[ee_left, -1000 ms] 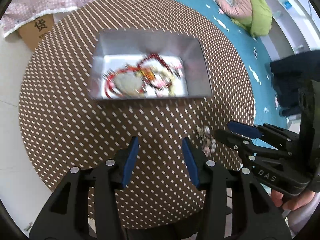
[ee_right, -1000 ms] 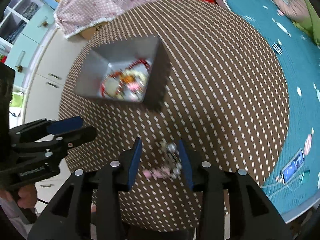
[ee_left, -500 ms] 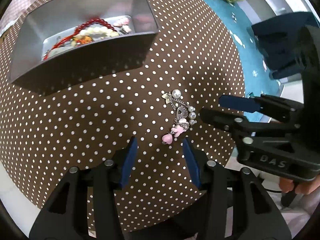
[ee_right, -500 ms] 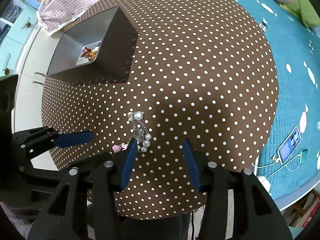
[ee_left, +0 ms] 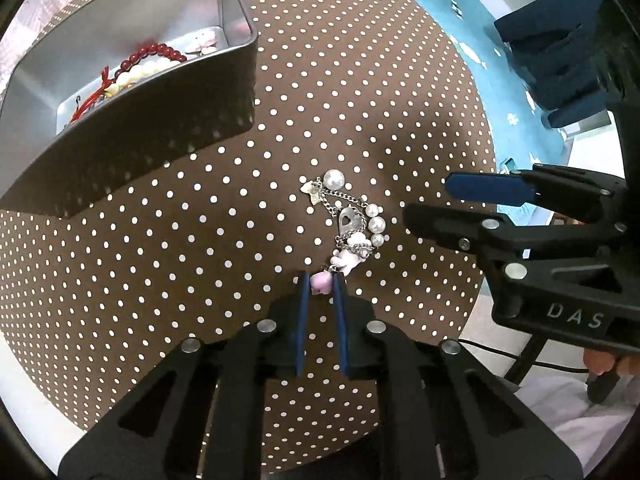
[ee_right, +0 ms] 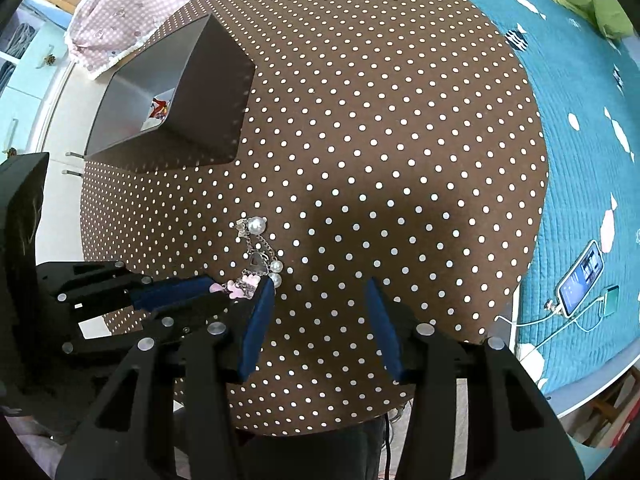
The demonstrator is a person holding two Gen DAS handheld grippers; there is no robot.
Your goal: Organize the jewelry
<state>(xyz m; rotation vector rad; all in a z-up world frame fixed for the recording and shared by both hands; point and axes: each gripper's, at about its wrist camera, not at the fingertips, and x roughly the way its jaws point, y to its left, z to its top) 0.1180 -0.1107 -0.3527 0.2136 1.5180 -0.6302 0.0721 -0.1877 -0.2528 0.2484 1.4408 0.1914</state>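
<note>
A charm bracelet [ee_left: 352, 224] of pearls, silver chain and pink charms lies on the brown polka-dot table [ee_left: 200, 240]. My left gripper [ee_left: 321, 280] points down at its near end. Its jaws are closing, and the blue pads touch the pink heart charm [ee_left: 320, 283] from both sides. The right gripper [ee_right: 320, 284] stands open over bare cloth just right of the bracelet [ee_right: 260, 256], with nothing between its fingers. The silver tin [ee_left: 160, 92] at the far left holds a red bead bracelet [ee_left: 156, 50] and other pieces.
The round table's edge curves close behind both grippers. A teal bedspread [ee_right: 580, 120] with a phone [ee_right: 580, 280] on a cable lies to the right. A pink checked cloth [ee_right: 120, 20] lies beyond the tin [ee_right: 208, 92]. A hand [ee_left: 600, 360] grips the right tool.
My left gripper came down from near the tin to the bracelet and closed its jaws around the pink charm. The right gripper opened a little and let the bracelet lie.
</note>
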